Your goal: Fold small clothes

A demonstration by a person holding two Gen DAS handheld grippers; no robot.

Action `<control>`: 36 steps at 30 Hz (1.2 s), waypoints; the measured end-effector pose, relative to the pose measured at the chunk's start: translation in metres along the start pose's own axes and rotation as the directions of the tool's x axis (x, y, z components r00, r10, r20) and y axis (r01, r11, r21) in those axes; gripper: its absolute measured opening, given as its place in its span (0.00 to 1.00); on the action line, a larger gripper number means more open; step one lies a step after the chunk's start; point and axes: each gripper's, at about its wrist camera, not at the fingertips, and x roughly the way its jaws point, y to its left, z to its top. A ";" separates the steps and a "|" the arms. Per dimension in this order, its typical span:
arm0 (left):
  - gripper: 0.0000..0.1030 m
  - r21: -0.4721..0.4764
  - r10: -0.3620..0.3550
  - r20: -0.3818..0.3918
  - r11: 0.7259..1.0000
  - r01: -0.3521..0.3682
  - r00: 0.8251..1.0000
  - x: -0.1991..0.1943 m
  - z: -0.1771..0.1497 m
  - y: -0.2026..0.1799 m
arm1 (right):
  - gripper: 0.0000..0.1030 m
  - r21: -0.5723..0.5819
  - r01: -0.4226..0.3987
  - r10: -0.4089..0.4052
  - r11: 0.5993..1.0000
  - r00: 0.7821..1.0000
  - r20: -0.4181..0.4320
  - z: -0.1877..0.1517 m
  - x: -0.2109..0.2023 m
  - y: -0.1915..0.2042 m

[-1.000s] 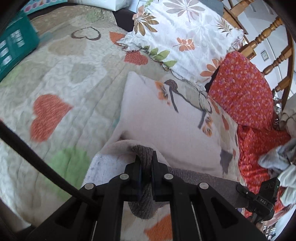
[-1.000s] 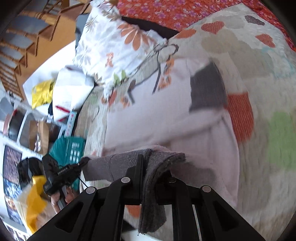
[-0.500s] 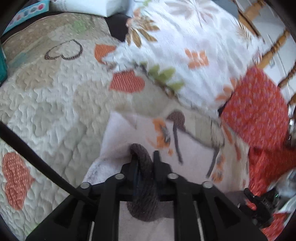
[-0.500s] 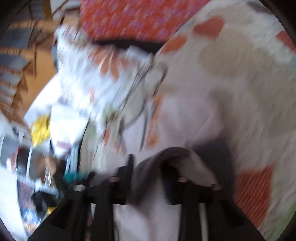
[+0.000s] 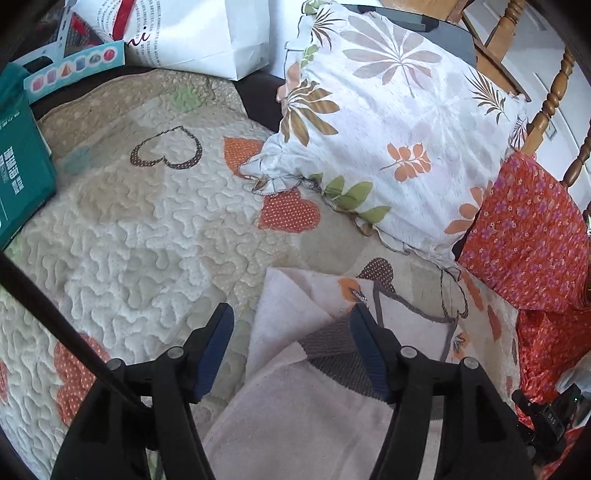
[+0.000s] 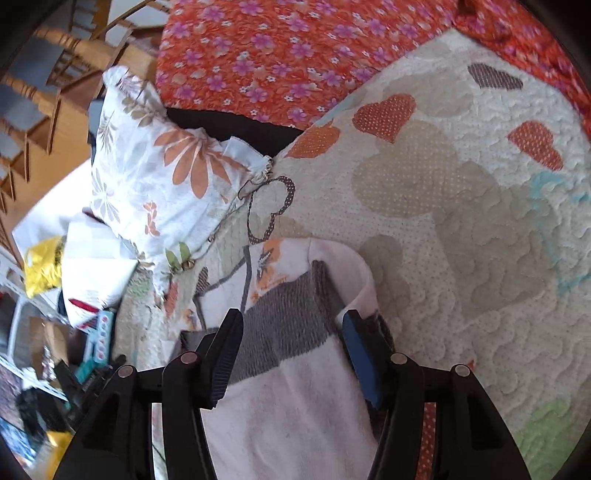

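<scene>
A small pale pink garment (image 5: 295, 406) with a grey ribbed band (image 5: 332, 343) lies folded over on the quilted heart-patterned bedspread (image 5: 147, 240). My left gripper (image 5: 291, 325) is open just above the garment's far edge, holding nothing. In the right wrist view the same garment (image 6: 291, 413) lies with its grey band (image 6: 291, 317) across the folded top layer. My right gripper (image 6: 291, 325) is open over that band, empty. The right gripper's black body (image 5: 550, 417) shows at the lower right of the left wrist view.
A floral white pillow (image 5: 388, 122) and an orange flowered cushion (image 5: 528, 236) lie beyond the garment. A teal box (image 5: 22, 173) and a white paper bag (image 5: 184, 33) sit at the far left. A wooden chair (image 5: 546, 107) stands behind the pillow.
Both grippers carried the grey hem forward over the garment, then opened and let it go. The hem now lies on the garment's upper part.
</scene>
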 end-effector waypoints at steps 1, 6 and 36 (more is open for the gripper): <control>0.62 0.005 -0.005 -0.008 1.000 0.005 1.000 -0.002 -0.002 0.000 | 0.60 -0.018 0.009 -0.009 1.000 1.000 0.002 -0.002 -0.002 0.003; 0.62 0.060 -0.057 -0.028 0.996 0.058 0.998 -0.017 -0.015 -0.002 | 0.60 -0.103 0.051 -0.049 0.993 0.999 0.015 -0.012 -0.015 0.016; 0.69 0.019 0.193 -0.136 0.981 -0.192 0.972 0.072 0.029 0.009 | 0.60 -0.282 0.141 -0.174 0.949 0.980 -0.094 -0.045 0.034 0.031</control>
